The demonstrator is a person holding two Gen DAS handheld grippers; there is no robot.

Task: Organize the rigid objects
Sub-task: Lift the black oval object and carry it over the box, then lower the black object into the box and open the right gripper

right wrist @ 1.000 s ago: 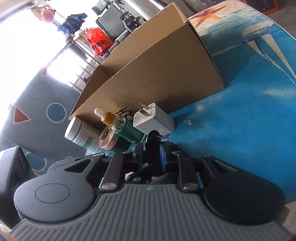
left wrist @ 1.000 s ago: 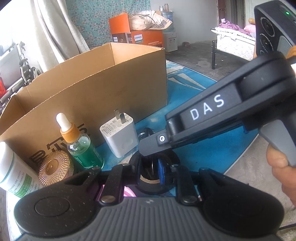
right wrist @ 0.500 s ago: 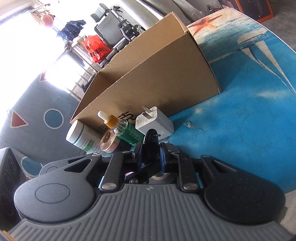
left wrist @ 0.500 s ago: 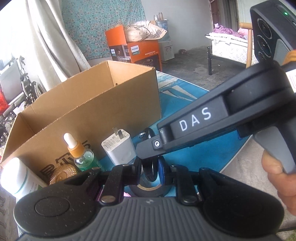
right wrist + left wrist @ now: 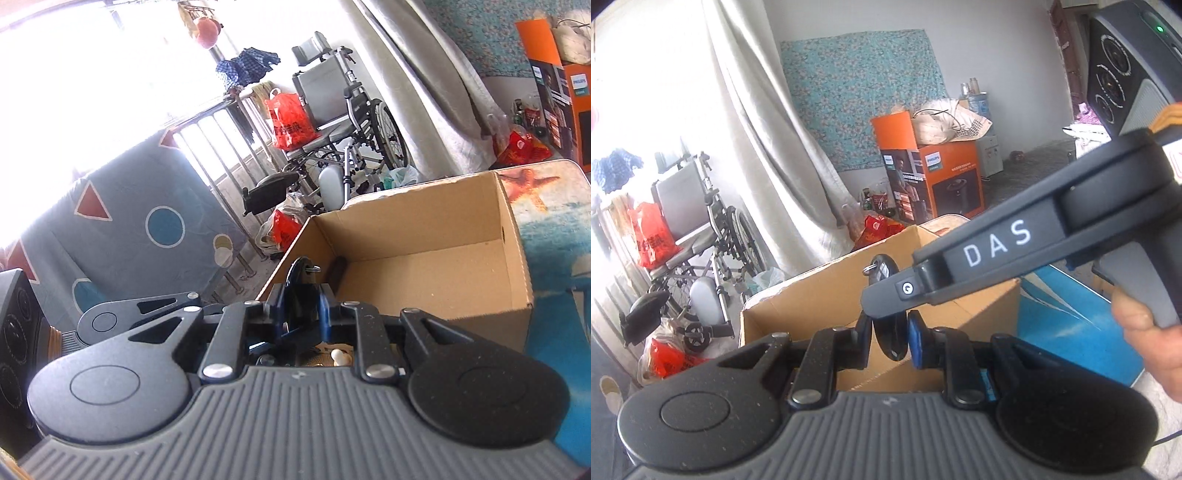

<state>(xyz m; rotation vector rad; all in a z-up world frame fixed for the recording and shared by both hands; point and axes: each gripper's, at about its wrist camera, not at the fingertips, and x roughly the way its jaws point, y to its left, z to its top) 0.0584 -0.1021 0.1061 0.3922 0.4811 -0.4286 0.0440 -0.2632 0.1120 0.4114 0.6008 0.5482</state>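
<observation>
A flat black key fob (image 5: 886,343) with a small metal ring at its top is pinched by both grippers at once. My left gripper (image 5: 888,341) is shut on its lower part. My right gripper (image 5: 300,308) is shut on it from the side, and its finger crosses the left wrist view (image 5: 908,291). The fob (image 5: 300,280) hangs above the near rim of the open cardboard box (image 5: 424,266), whose floor is bare apart from a dark object in its far left corner. A dropper tip (image 5: 340,356) peeks out just below the right gripper.
The box stands on a blue sea-print table (image 5: 546,236). Behind it are a wheelchair (image 5: 332,110), red bags (image 5: 291,118), a curtain and an orange Philips carton (image 5: 934,177). A patterned grey cloth (image 5: 147,229) hangs at the left.
Both grippers have risen together with the fob, from table level beside the charger and bottles up to above the box rim. The small items dropped out of view.
</observation>
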